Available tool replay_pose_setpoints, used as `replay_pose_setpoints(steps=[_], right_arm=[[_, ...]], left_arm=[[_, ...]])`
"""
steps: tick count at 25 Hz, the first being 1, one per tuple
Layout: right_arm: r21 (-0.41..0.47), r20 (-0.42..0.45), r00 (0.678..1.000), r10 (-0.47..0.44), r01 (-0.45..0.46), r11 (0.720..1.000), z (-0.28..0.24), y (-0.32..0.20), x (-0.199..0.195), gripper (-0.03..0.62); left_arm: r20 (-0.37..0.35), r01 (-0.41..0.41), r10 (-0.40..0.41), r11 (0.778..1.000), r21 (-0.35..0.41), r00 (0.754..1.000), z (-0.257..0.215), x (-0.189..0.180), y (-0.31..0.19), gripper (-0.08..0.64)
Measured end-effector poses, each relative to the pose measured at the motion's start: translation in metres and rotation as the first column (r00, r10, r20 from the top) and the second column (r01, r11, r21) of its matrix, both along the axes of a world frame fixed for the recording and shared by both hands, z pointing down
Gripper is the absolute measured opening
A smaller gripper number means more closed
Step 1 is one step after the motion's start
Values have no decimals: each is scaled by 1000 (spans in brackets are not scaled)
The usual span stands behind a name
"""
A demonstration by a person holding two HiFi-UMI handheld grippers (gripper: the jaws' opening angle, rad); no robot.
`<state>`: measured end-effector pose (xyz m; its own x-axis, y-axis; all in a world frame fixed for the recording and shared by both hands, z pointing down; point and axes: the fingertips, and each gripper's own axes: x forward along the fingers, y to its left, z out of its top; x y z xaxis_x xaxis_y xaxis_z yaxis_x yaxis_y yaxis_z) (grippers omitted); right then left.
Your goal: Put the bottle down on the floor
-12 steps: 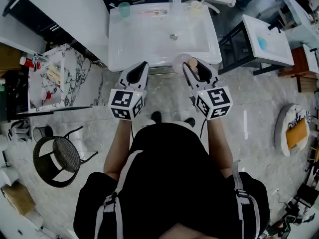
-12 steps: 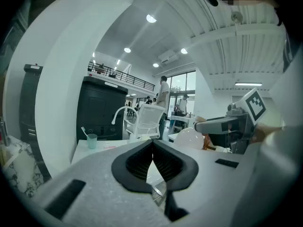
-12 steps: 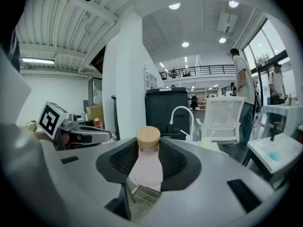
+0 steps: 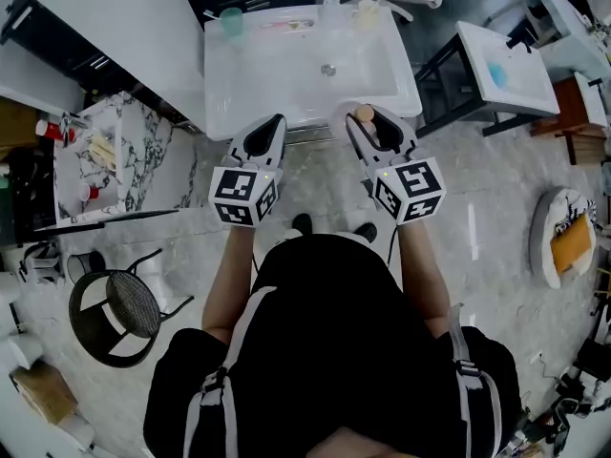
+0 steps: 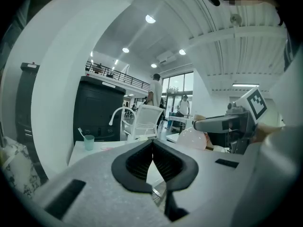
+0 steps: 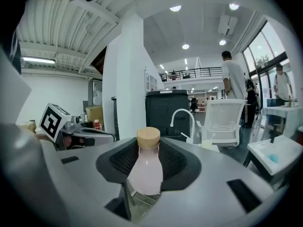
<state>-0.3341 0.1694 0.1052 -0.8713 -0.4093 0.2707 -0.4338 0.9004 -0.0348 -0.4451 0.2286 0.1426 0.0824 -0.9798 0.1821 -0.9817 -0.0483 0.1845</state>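
The person's black-clad torso (image 4: 325, 342) fills the bottom of the head view, with both forearms extended forward.

Left gripper (image 4: 276, 122): the jaws are fully together, and in the left gripper view the dark ribbed pads (image 5: 142, 162) meet along one line. Nothing is between them. This gripper takes no part in the carry.

Right gripper (image 4: 372, 120): the jaws stand wide apart and are clamped on the pale pink bottle with a round tan wooden cap (image 6: 146, 167). The pads press on both sides of the bottle body. The bottle is upright, with its cap above the pad line and its base below it. It is in the air and rests on nothing.

Change since half a second ago: both grippers are slightly further forward, toward the front edge of the white rectangular washbasin (image 4: 277, 79). The grip on the bottle is unchanged and no clear descent is visible. Judgement: the task is in the carry stage and lowering has not begun.

The grey marbled floor (image 4: 320, 184) lies directly below the grippers, between the person's feet and the washbasin. It appears free of obstacles there.

Next requirement: lower the right gripper vertically, keep the bottle upright, and release only once the base rests flat. Risk: the narrow base may tip on early release.
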Motion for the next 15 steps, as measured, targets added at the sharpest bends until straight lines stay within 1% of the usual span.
replay_pose_setpoints(steps=[6, 10, 15], right_arm=[[-35, 28, 999, -18, 19, 999, -2, -2, -4, 138], [-61, 45, 999, -1, 4, 998, 1, -7, -4, 138], [-68, 43, 999, 33, -30, 997, 7, -18, -1, 138]], left_arm=[[5, -13, 13, 1000, -8, 1000, -1, 3, -4, 19], [5, -20, 21, 1000, -12, 1000, 0, 2, -6, 19], [-2, -35, 35, 999, -18, 999, 4, 2, -12, 18]])
